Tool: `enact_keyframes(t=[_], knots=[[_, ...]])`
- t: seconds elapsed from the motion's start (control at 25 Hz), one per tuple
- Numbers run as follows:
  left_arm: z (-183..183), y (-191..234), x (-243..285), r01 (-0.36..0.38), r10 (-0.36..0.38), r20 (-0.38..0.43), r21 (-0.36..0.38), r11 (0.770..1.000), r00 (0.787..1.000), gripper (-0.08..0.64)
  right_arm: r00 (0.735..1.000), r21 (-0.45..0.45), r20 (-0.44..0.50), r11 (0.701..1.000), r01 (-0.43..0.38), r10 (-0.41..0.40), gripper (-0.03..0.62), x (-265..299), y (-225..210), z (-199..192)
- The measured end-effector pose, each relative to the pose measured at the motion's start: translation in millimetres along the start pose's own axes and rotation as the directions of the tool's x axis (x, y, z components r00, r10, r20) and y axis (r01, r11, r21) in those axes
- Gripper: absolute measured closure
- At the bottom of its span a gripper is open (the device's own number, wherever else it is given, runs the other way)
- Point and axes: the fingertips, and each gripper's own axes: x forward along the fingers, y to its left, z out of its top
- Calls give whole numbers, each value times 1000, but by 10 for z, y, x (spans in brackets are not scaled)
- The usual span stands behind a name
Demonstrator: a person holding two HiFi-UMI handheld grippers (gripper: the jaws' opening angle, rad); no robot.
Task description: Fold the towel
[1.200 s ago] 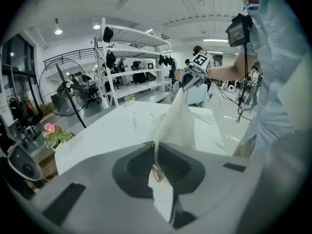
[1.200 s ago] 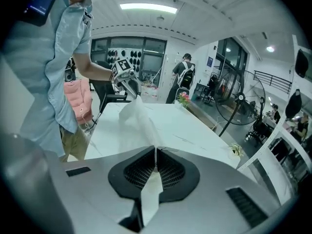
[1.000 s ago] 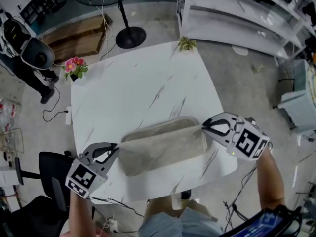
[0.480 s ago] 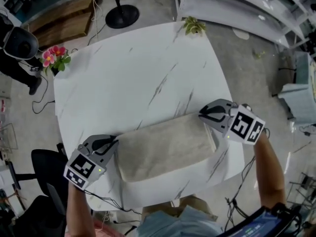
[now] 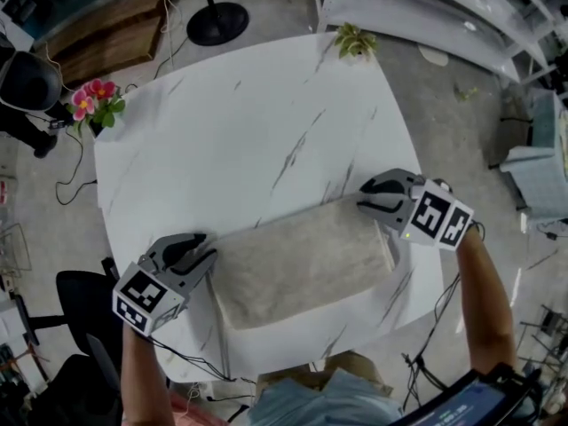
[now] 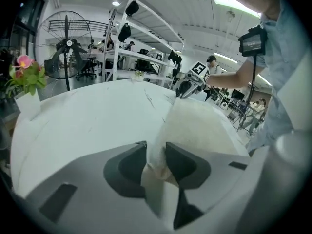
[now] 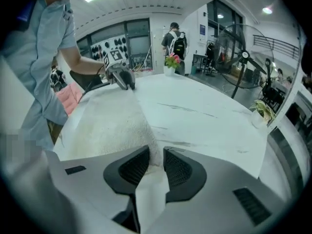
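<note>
The short ends of the grey-beige terry towel (image 5: 302, 260) lay hidden under the left gripper (image 5: 206, 251) and right gripper (image 5: 362, 201), whose jaws had just been opening with cloth between them. The black fan stand (image 5: 217, 22) and white metal shelving (image 5: 417, 16) were cut off by the top edge; distant people (image 6: 257, 105) were too small to tell.

Legible text: none found in any view.
The only printed marks are black-and-white square code patterns, without letters or digits, on the marker cube (image 5: 142, 297) of the left gripper (image 5: 207, 248) and the marker cube (image 5: 439, 222) of the right gripper (image 5: 360, 201). A blue wall sign (image 7: 201, 29) by the doorway in the right gripper view and a lit screen (image 5: 469, 403) at the lower edge of the head view are too small to read.
</note>
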Motion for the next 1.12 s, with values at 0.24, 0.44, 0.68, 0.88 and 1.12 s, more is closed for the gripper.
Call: enact_keyframes(t=[0.24,0.44,0.68,0.88,1.12], knots=[[296,131,-470,-88,90,107,-24,996,990,356,987,96,151,994,48,-62,437,-512,-93,442],[384,-526,-507,40,-46,83,74,996,995,436,992,30,113,998,58,-61,507,-569,508,467],[-287,-787,-78,91,-83,-92,92,992,992,442,1000,28,3,1000,13,-13,514,-166,1124,-101],[-295,-732,-34,47,-41,-110,54,997,993,459,998,22,-15,998,55,-54,528,-40,1123,-257],[230,-953,-451,-70,77,78,-79,994,994,453,972,167,180,979,119,-149,453,-627,1051,155]])
